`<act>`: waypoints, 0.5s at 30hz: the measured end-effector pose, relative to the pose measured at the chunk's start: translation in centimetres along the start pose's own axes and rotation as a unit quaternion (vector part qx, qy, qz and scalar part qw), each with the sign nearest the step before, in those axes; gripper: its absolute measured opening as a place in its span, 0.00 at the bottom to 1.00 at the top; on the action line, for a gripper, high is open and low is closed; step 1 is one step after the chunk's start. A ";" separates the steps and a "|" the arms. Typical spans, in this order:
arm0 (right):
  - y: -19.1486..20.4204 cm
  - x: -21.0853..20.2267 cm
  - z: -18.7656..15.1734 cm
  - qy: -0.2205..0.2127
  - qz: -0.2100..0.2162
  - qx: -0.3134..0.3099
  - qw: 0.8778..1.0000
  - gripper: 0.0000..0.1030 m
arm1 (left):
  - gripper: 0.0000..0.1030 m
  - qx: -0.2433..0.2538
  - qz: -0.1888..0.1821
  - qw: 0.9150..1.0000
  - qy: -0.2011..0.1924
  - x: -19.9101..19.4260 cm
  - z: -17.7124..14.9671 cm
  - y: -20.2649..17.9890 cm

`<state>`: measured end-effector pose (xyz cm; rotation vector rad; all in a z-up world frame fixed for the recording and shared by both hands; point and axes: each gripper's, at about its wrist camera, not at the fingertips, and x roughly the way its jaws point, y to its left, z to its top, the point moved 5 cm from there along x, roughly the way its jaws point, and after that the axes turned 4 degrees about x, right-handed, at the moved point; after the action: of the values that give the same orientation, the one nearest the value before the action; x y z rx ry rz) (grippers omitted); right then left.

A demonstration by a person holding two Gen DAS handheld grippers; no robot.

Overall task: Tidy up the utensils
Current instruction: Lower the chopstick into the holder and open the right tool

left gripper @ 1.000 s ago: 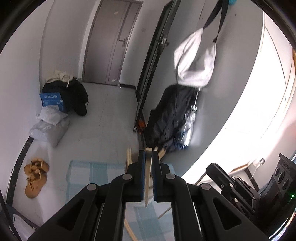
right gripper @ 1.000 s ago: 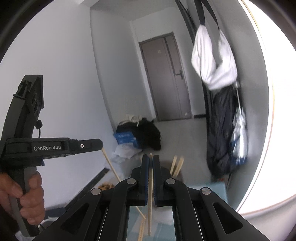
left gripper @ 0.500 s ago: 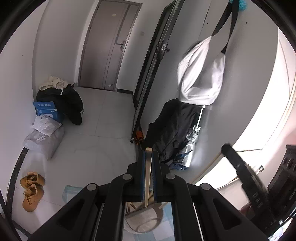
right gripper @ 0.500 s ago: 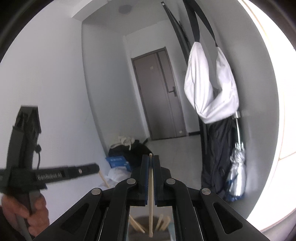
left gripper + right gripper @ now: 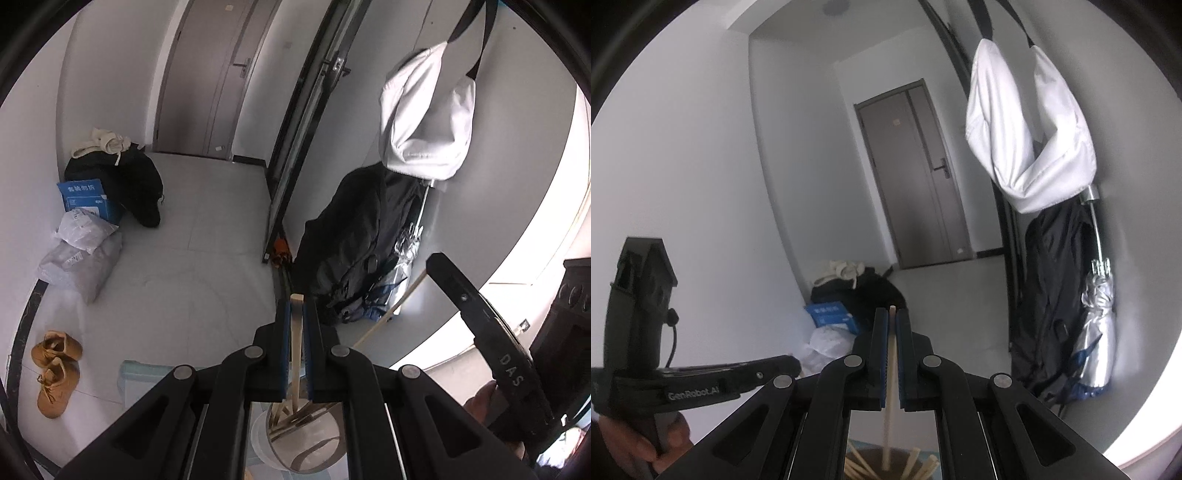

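the left gripper is closing tight on a flat wooden stick, its pads pinching it near the upper end at the centre of the left wrist view, while the stick's lower end is hanging over the white holder cup at the bottom centre, where other sticks are already leaning. the right gripper is likewise clamping a thin round chopstick near its top, above the cup at the bottom of its frame. both pieces are looking light, stiff and smooth, likely to pivot or slip in a pinch, so a hold near the upper end is suiting a drop-in. the cup is standing on a pale blue checked cloth; behind are grey floor tiles, a door and a hanging white bag.
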<state>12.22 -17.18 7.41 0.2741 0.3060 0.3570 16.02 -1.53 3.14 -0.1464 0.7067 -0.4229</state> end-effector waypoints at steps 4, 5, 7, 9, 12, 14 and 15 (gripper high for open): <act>-0.1 0.8 -1.4 0.014 -0.001 -0.010 1.000 0.03 | 0.02 0.021 -0.010 1.000 0.003 0.0 -0.6 -0.6; -0.2 0.9 -1.8 0.019 -0.001 -0.010 1.000 0.03 | 0.02 0.026 -0.013 1.000 0.003 -0.1 -0.8 -0.8; -0.4 1.2 -2.7 0.032 -0.001 -0.011 0.999 0.03 | 0.02 0.033 -0.022 0.999 0.004 -0.1 -1.3 -1.0; -0.5 1.5 -3.5 0.042 -0.001 -0.014 0.999 0.03 | 0.02 0.040 -0.034 0.999 0.008 0.0 -1.8 -1.2; -0.5 2.0 -5.0 0.069 0.010 -0.015 0.997 0.04 | 0.02 0.054 -0.046 0.997 0.016 0.3 -2.9 -1.6; -0.3 2.1 -5.8 0.083 0.015 -0.022 0.996 0.05 | 0.02 0.060 -0.045 0.997 0.015 0.5 -3.4 -1.9; -0.3 2.3 -6.5 0.095 0.018 -0.023 0.995 0.06 | 0.02 0.066 -0.047 0.996 0.023 0.8 -3.8 -2.0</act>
<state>12.15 -15.19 0.82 0.2004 0.4798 0.4270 13.43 -3.66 0.35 -0.0464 0.7163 -0.5632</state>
